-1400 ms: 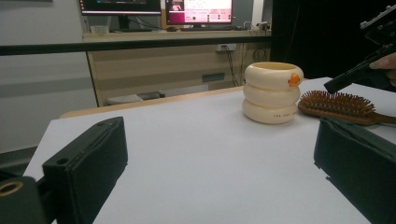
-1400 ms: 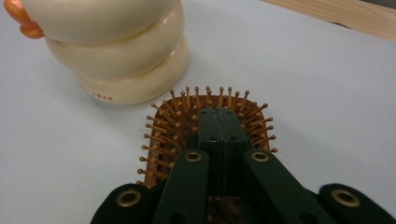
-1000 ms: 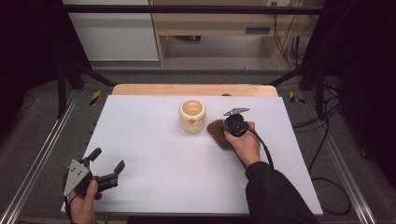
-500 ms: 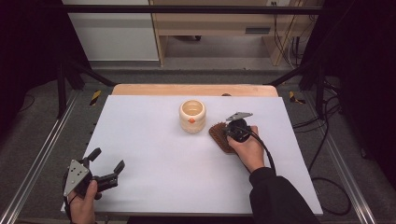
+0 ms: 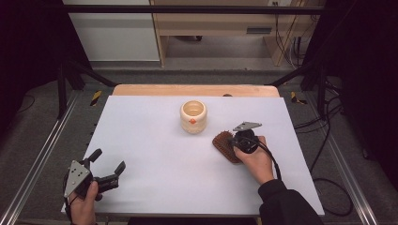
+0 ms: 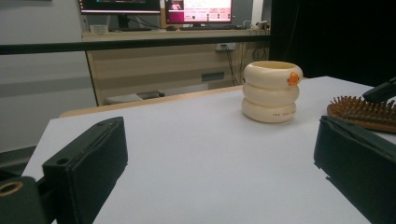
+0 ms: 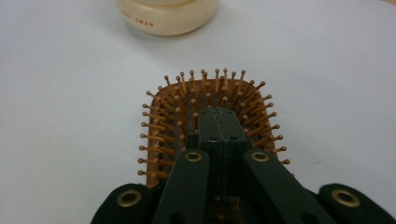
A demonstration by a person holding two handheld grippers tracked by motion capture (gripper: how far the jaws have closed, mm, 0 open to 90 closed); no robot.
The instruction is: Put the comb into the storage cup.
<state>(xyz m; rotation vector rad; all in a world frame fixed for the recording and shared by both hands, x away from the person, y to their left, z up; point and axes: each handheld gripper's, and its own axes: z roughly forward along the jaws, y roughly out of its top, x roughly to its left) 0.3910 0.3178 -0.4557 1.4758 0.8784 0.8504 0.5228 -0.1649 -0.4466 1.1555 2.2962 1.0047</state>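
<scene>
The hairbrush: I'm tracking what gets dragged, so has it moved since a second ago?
Yes. The hairbrush, under the shut right gripper, has slid away from the cream cup, toward the table's near edge.

High view above the table (image 5: 141, 140); both claw views low, sharing the cream cup (image 6: 272, 92).

My right gripper (image 5: 233, 142) has slid back toward my side of the desk (image 5: 141, 140) and a bit right, away from the cream ring-stacked cup (image 5: 193, 116). Hairbrush (image 5: 225, 146) came along w/ it: was just beside the cup's right side, now lies further off, below-right of the cup, bristles up.
</scene>
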